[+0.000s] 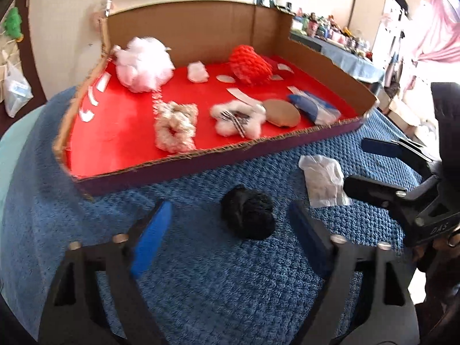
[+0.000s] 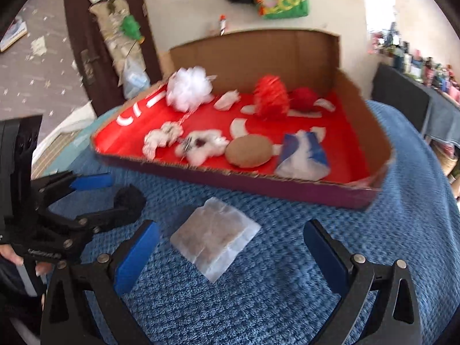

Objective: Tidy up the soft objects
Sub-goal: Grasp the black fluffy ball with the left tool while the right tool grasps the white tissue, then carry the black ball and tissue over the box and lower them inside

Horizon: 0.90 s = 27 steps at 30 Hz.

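Black yarn ball (image 1: pixel 247 215) lay on the blue blanket (image 1: pixel 201 273) between my left gripper (image 1: pixel 230 230)'s spread pads, untouched, at 12 o'clock. My right gripper (image 2: pixel 230 247) gaped around the clear packet (image 2: pixel 214 238). At 12 o'clock sat the cardboard tray (image 1: pixel 201 161), holding soft things.

Black woolly ball (image 1: pixel 247 215) (on blue blanket (image 1: pixel 201 273)) between parted left hand-held gripper (image 1: pixel 230 238)

Blurred by motion throughout the right wrist view: cardboard tray (image 2: pixel 371 132) and contents. Half hidden behind the left gripper (image 2: pixel 115 195): black pompom (image 2: pixel 128 198).
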### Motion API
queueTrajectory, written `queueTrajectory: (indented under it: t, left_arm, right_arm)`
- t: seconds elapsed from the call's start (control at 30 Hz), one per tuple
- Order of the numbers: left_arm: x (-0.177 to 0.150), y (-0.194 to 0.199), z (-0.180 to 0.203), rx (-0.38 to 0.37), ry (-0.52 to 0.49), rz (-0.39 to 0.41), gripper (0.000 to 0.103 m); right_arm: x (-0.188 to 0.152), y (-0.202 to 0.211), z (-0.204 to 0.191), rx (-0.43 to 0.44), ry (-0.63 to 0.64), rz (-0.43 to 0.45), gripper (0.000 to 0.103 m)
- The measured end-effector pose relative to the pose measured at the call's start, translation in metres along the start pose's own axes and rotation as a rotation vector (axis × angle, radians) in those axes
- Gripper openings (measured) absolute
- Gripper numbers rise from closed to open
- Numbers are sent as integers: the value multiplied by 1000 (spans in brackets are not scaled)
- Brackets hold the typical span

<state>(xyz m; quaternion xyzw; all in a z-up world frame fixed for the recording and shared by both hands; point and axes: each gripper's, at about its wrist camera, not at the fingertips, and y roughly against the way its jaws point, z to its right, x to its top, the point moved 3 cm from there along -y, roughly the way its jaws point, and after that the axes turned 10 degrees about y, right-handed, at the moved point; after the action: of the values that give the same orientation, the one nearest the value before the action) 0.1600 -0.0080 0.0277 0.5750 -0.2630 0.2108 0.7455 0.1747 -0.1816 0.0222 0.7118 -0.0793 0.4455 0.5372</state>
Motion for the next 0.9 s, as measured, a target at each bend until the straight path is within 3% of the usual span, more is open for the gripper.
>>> queueTrajectory:
  t: [0.1,0.17,0.27,0.37,0.4,0.7,0.9]
  left_arm:
    - [-1,-11,2,-26,1,-41,58]
    - [-1,-18,3,-44,5,-61,56]
    - [-1,-19,5,-64,8,-55,38]
    - [1,-20,2,-94,30,-62,33]
    - [2,-19,2,-102,34,-61,32]
    - [9,3,13,-123,-21,-11,32]
    - [11,3,14,-123,-33,-8,32]
  right_arm:
    - [0,-16,-5,41,38,-55,91]
    - [0,-25,-10,59,65,-83,82]
    - [1,-31,-20,37,125,-108,61]
    - [1,-30,-26,37,153,-98,33]
    - [1,-28,-25,33,149,-90,13]
    - [8,0,-23,74,91,-5,11]
    - [9,3,-26,77,89,0,11]
